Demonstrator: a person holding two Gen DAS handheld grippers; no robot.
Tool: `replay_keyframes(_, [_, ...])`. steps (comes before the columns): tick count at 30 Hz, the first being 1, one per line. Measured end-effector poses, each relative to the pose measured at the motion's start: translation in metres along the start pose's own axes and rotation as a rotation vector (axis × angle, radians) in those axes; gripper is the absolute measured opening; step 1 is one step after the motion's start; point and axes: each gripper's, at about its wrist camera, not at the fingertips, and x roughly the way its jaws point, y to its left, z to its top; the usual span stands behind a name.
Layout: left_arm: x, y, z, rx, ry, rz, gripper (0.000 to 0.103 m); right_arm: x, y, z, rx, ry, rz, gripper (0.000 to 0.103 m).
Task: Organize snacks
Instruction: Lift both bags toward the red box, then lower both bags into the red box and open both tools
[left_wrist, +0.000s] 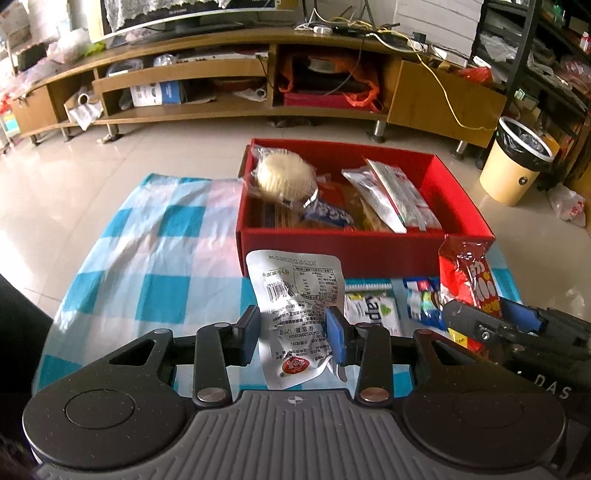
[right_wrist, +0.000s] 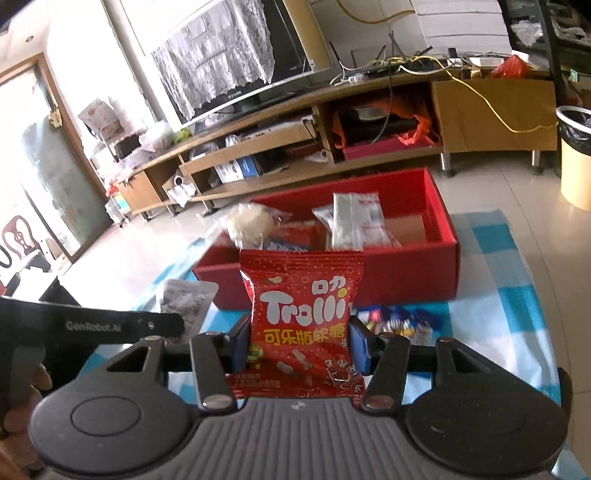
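Left claw (left_wrist: 293, 332): we grip 1 silver packet (left_wrist: 295, 295), upright.
Right claw (right_wrist: 300, 345): we grip 1 red gummy bag (right_wrist: 301, 317).
Red box (left_wrist: 343, 247): directly ahead, beyond both claws, long axis crosswise.

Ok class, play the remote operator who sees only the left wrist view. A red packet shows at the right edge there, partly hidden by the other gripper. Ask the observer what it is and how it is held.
Operator: What is that red packet?
Observer: A red foil gummy sweet bag with "Trolli" in white letters on its front.
Operator: Is it gripped?
Observer: Yes, the right gripper has its blue pads pressed on both sides of the bag.
Operator: Is there free room in the red cardboard box?
Observer: Yes, bare brown floor shows at its right end, beside the silver packets.
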Motion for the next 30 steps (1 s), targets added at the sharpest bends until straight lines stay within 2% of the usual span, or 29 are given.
replay_keyframes(11, [0.013,0.006,0.016,-0.001,-0.012,0.027,0.047,0.016,0.001,0.022,0.000,-0.036,0.020,0.049])
replay_keyframes(30, [0.035,-0.006,0.042,0.038,-0.037,0.055,0.047,0.035,-0.013,0.052,-0.028,-0.075,0.026,0.049])
